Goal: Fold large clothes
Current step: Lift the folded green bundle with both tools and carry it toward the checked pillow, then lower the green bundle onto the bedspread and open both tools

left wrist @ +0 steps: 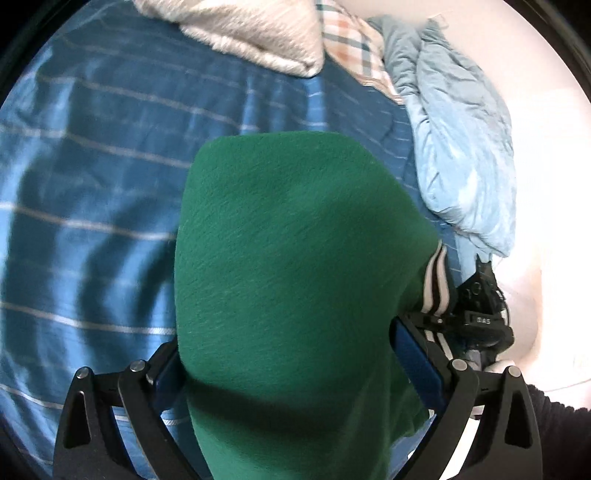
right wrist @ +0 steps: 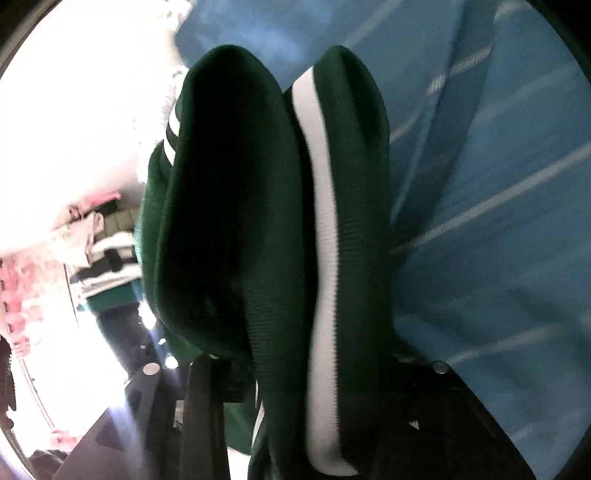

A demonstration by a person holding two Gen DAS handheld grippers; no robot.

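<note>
A green garment (left wrist: 291,266) with white-striped ribbed trim hangs over my left gripper (left wrist: 291,354). Its blue-padded fingers (left wrist: 413,354) stand wide apart on either side of the cloth, which drapes between them above the blue striped bed sheet (left wrist: 92,177). My right gripper shows at the right of the left wrist view (left wrist: 476,314), next to a striped cuff (left wrist: 436,284). In the right wrist view the same garment (right wrist: 240,229) bunches over my right gripper (right wrist: 295,376), with a white stripe (right wrist: 325,258) running down its ribbed band. Its fingers are mostly hidden by cloth.
A cream fleecy blanket (left wrist: 255,33), a plaid pillow (left wrist: 354,48) and a crumpled light blue quilt (left wrist: 461,140) lie at the bed's far end. A bright white wall is to the right. Clothes (right wrist: 107,254) hang beyond the bed in the right wrist view.
</note>
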